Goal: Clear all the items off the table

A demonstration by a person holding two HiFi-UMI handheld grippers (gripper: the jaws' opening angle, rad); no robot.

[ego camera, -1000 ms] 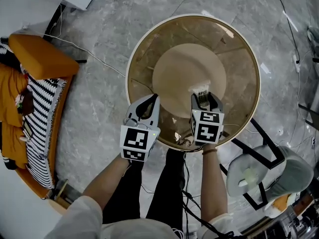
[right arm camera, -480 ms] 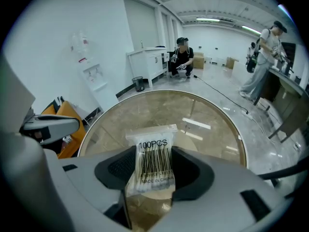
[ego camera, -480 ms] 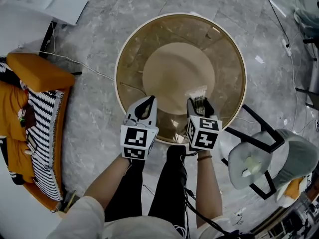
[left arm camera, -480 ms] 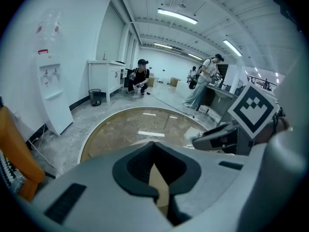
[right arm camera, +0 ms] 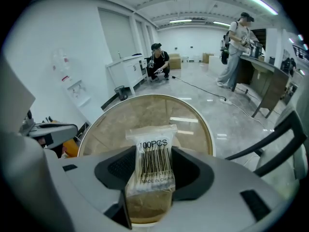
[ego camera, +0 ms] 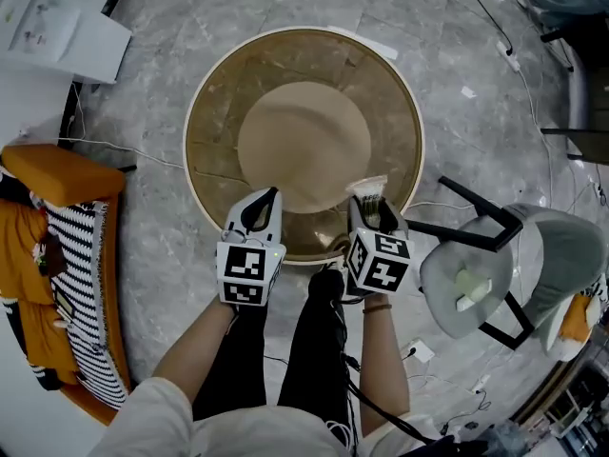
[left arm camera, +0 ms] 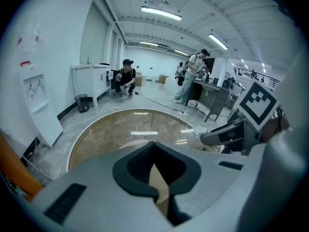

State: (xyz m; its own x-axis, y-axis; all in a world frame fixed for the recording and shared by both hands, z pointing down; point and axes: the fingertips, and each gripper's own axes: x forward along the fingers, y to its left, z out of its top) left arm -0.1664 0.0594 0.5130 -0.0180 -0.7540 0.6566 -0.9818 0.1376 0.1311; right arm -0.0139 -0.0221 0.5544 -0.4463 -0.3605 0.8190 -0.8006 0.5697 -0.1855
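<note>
Head view: the left gripper, fingers together, hangs over the near rim of the round table. Beside it, the right gripper pinches a bag of cotton swabs.

Left gripper view: the fingers meet, with nothing between them.

Right gripper view: the bag stands upright between the clamped fingers, its top poking past their tips.

Head view steeply down, gripper views low across shared table

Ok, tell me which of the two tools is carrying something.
The right tool: its jaws grip a clear packet of cotton swabs printed 100PCS. The left tool is shut with nothing in it.
</note>
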